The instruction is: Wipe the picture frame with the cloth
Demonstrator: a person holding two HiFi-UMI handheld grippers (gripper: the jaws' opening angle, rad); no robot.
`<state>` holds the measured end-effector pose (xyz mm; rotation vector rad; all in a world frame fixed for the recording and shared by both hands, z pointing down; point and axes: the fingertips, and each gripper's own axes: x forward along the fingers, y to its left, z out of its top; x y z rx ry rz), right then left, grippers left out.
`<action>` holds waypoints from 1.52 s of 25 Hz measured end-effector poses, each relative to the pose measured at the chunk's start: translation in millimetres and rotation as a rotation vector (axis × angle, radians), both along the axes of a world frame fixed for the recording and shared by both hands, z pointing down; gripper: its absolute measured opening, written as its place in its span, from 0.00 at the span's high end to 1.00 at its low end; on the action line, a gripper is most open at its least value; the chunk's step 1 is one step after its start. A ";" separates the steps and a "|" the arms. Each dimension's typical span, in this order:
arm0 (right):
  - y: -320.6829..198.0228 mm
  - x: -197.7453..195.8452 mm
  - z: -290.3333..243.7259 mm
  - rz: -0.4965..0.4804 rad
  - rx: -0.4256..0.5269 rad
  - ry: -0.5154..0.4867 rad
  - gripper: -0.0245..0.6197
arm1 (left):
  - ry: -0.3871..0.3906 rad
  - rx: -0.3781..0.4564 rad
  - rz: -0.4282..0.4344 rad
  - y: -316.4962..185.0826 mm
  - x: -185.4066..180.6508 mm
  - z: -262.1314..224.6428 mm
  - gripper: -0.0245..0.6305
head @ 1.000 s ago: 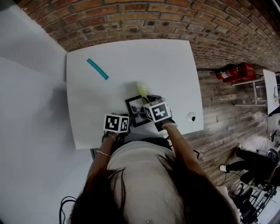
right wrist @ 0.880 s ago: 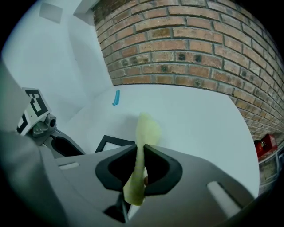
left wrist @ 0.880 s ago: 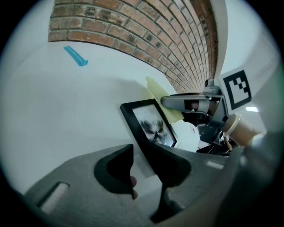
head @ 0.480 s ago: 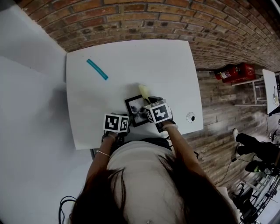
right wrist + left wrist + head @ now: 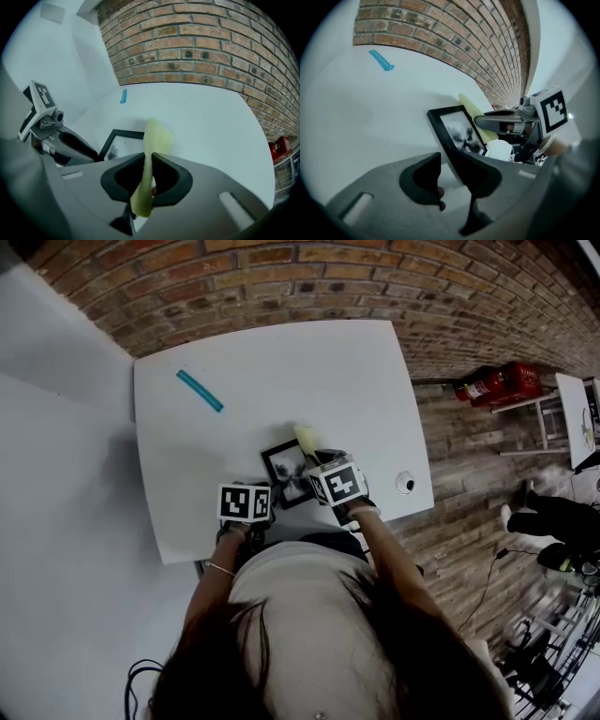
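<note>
Left gripper (image 5: 449, 159) pointed steeply down at the near edge of the table (image 5: 281, 381), jaws apart, one touching a corner of the frame (image 5: 286, 472); frame lay there; right gripper (image 5: 147, 159) tilted down above it, jaws clamped on the cloth (image 5: 157, 136)

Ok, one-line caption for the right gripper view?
Right gripper clamps a yellow cloth by the black picture frame on a white table, brick wall behind.

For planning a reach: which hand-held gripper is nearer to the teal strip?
Left. The left hand-held gripper is toward the person from the teal strip; the right hand-held gripper lies farther right.
</note>
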<state>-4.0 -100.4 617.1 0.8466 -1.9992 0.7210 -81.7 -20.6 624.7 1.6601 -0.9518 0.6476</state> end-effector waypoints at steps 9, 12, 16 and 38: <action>10.9 4.8 -1.0 0.013 0.003 0.008 0.89 | 0.000 0.001 -0.008 0.4 -0.3 0.2 0.78; 14.8 6.5 -2.2 0.015 0.007 0.006 0.89 | 0.003 -0.001 -0.008 0.9 0.2 0.4 0.78; 21.9 10.8 -2.1 0.028 0.003 0.004 0.89 | 0.000 0.007 -0.009 -0.3 -0.5 -0.4 0.78; 70.9 37.1 3.0 0.071 -0.017 0.006 0.89 | -0.012 0.018 -0.023 0.4 -1.0 1.2 0.78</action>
